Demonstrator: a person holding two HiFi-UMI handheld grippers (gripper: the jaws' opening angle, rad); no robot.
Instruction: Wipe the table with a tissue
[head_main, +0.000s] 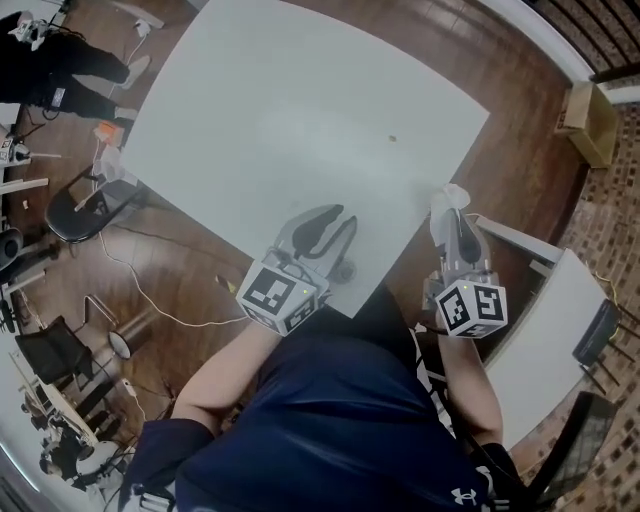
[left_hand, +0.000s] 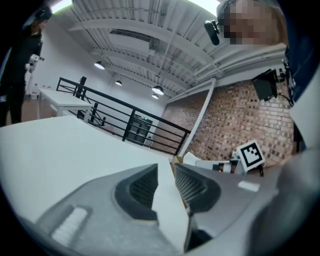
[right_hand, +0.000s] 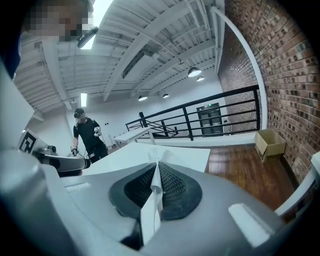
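The big white table (head_main: 300, 110) fills the middle of the head view, with a small dark speck (head_main: 392, 139) toward its far right. My left gripper (head_main: 343, 215) hovers over the table's near edge, open, with nothing between its fingers. In the left gripper view the bare table (left_hand: 60, 150) shows through the gap of the left gripper (left_hand: 165, 167). My right gripper (head_main: 452, 218) hangs just off the table's near right corner, shut on a white tissue (head_main: 452, 196). In the right gripper view the tissue (right_hand: 150, 212) stands pinched between the ribbed pads of the right gripper (right_hand: 159, 167).
A cardboard box (head_main: 585, 120) sits on the wood floor at the far right. A second white table (head_main: 545, 330) stands close on my right. A person in black (head_main: 60, 70) stands beyond the far left corner, near a chair (head_main: 85, 210) and a floor cable.
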